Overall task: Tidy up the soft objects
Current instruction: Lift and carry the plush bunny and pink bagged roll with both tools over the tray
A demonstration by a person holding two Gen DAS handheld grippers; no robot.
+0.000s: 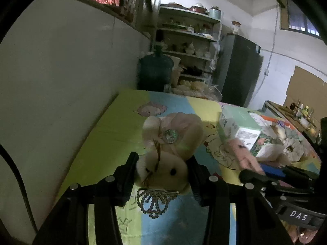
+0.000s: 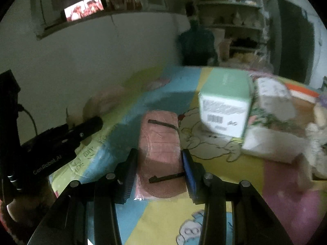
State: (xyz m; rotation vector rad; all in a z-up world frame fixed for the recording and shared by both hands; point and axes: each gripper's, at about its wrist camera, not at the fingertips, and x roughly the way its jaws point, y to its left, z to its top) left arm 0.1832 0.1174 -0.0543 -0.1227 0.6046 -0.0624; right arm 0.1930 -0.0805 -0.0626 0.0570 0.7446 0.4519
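A cream and pink plush toy [image 1: 163, 167] with a sparkly gem and a bead chain sits between the black fingers of my left gripper [image 1: 162, 163], which is shut on its head, above the colourful mat [image 1: 114, 126]. In the right wrist view, a flat pink cloth piece [image 2: 160, 149] in clear wrap, with black strips on it, is clamped between the pads of my right gripper [image 2: 159, 163]. That same pink cloth piece [image 1: 243, 153] and the right gripper [image 1: 248, 174] show at the right of the left wrist view. The left gripper [image 2: 90, 125] appears at the left of the right wrist view, with the plush toy [image 2: 102, 102] blurred.
A green and white box [image 2: 224, 106] lies on the mat beside white and floral bundles [image 2: 271, 143]. A grey wall [image 1: 61, 71] runs along the mat's left edge. Beyond the far edge stand a dark water jug [image 1: 155, 69], shelves [image 1: 190, 32] and a dark fridge [image 1: 239, 69].
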